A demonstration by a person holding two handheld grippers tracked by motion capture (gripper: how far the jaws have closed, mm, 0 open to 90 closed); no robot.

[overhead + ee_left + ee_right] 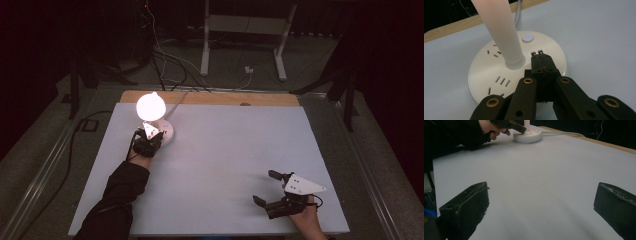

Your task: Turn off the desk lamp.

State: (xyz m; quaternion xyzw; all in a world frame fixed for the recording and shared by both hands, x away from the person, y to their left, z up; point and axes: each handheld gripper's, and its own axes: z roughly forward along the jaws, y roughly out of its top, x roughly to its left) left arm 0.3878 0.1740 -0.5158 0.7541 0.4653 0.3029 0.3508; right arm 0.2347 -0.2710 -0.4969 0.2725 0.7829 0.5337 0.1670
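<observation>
The lamp base (499, 75), near the table's (225, 150) far left corner, is touched by the left gripper (541, 62), jaws pressed together; the lit button (527, 38) should be approached gently. The right gripper (541, 202) rests spread, empty.

Table (225, 165) lies open; only the lamp (159, 131) obstructs, far-left.

Dark room around a pale work surface.
A pale blue-grey tabletop (235, 165) with a wooden far edge (215, 98); behind, a white metal-legged frame (240, 30), black cables (160, 65) on grey floor (30, 150).
</observation>
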